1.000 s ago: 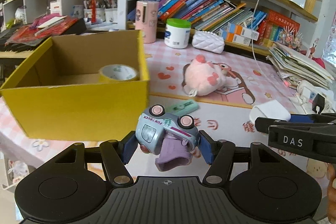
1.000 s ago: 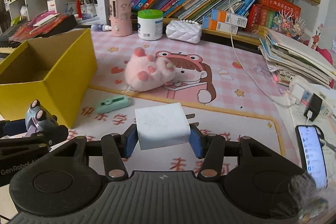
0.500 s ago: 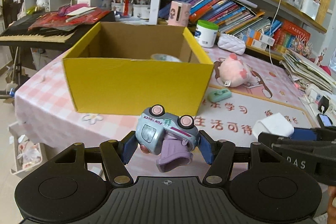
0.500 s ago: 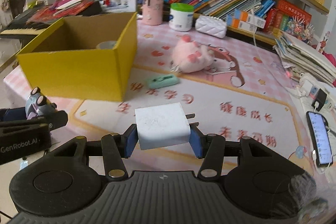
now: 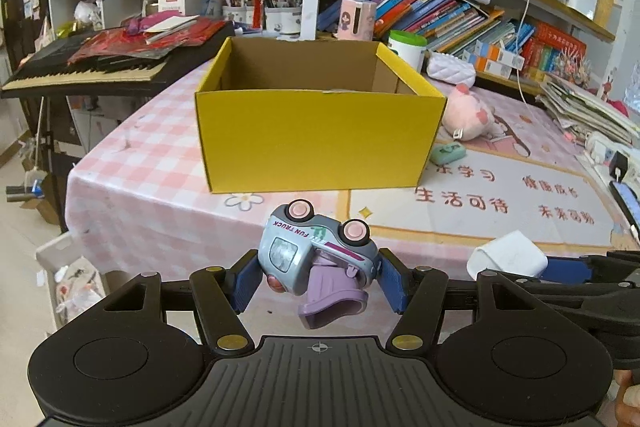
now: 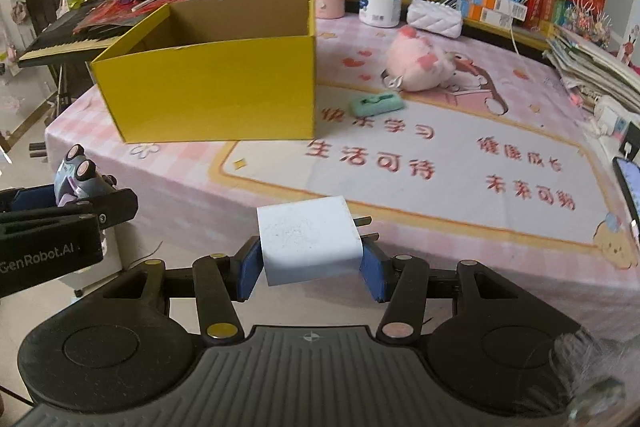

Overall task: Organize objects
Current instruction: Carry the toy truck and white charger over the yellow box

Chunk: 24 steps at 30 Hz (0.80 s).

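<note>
The left gripper clamps a toy car marked "FUN TRUCK"; its body reads "GenRobot.AI"; the right gripper clamps a white charger; both hang before the table edge, the open yellow box beyond them.

Floor of the yellow box behind its front wall; phone cut by the edge.
</note>
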### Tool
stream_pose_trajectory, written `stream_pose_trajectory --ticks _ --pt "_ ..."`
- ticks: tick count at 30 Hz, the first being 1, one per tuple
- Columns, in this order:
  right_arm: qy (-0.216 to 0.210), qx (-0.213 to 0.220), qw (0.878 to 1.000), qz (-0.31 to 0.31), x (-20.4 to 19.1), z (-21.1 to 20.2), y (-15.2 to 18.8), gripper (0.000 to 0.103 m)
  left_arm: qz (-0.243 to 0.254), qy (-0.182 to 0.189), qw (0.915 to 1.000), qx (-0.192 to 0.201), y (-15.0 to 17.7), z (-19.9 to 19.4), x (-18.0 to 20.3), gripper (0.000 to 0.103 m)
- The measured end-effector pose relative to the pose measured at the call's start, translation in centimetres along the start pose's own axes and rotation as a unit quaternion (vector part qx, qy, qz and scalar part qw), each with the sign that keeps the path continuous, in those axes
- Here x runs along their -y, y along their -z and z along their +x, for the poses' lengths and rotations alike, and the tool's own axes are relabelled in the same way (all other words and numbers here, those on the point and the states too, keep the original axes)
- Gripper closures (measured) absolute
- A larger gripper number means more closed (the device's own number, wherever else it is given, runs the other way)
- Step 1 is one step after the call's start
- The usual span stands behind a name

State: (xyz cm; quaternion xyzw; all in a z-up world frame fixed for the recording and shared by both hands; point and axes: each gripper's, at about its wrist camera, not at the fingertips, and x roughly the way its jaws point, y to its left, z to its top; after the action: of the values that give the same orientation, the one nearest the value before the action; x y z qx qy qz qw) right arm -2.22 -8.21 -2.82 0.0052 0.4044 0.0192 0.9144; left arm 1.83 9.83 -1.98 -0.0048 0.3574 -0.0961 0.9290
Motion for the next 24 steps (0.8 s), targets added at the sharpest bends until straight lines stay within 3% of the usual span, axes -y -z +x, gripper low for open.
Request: stream_pose_trajectory --ticks 13,24 --pt "-0.011 0.007 0.999 -0.032 -3.5 -0.4 -1.0 0.054 -0.022 -0.005 0.9997 0.013 0.1 -1.3 -3.1 0.042" --pt "-0.033 0.026 0.997 -0.066 -5.2 0.8 -2.9 0.054 -0.038 -0.035 0.9981 0.033 -0.8 -1.3 -4.5 0.042"
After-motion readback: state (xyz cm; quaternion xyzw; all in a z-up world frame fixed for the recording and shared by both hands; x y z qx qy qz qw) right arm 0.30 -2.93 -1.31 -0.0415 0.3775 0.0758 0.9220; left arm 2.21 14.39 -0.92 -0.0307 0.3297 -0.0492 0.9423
